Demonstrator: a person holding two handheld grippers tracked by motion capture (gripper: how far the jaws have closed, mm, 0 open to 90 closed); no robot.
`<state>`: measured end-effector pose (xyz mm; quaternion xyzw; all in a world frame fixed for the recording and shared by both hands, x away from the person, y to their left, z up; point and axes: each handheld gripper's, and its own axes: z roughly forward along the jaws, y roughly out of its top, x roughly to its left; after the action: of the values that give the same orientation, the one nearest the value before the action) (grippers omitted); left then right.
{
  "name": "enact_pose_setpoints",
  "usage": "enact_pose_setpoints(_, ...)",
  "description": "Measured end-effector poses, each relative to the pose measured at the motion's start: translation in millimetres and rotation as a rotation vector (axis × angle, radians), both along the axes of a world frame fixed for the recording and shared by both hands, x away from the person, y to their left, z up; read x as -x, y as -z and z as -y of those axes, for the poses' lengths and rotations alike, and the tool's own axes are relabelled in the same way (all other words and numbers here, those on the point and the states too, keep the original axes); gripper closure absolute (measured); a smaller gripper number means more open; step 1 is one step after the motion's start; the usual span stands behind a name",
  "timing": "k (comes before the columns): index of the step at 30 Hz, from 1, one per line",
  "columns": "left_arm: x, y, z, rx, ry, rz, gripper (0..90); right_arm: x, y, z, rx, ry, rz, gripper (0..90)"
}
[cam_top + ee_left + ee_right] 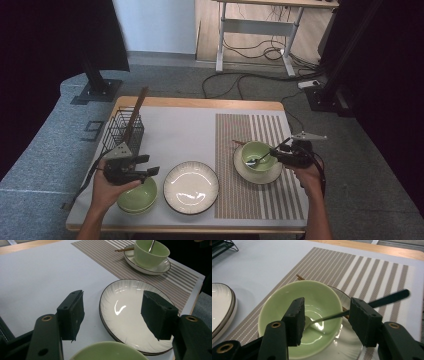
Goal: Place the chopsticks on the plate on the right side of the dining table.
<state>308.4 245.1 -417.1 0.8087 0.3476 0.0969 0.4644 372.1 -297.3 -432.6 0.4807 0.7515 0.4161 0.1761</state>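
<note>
A: High view: what is seen?
B: A spoon (258,160) is seen in the green bowl (257,152) at right of centre, beside the right gripper (274,152). The left gripper (150,165) is spread, nothing held.

A: Right gripper view?
B: Jaws are parted around the handle, not pinched. Its long axis runs lower left to upper right. The bowl could be tipped if the handle is knocked.

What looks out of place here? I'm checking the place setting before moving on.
The chopsticks lie half hidden under the green bowl on its saucer, not beside it. The spoon leans in the bowl, handle jutting over the rim. Nothing looks spilled or broken.
</note>
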Motion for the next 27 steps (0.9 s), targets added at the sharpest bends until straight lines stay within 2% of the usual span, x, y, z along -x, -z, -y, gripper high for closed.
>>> enact_pose_setpoints(7,0.4,-0.3,-0.5,0.002,0.000,0.001,35.0,2.6,4.9,15.0,0.001,0.039,-0.005,47.0)
enact_pose_setpoints(12,0.3,-1.1,-1.3,0.004,-0.001,0.002,34.9,5.0,11.5,30.6,0.014,0.116,-0.012,47.2)
enact_pose_setpoints(19,-0.4,-0.3,0.1,0.000,0.001,0.000,34.8,2.9,23.4,48.8,-0.011,0.187,-0.050,48.2)
enact_pose_setpoints(27,-0.3,-0.4,-0.1,-0.004,-0.004,0.002,34.8,-5.2,31.6,58.7,-0.015,0.246,-0.094,47.5)
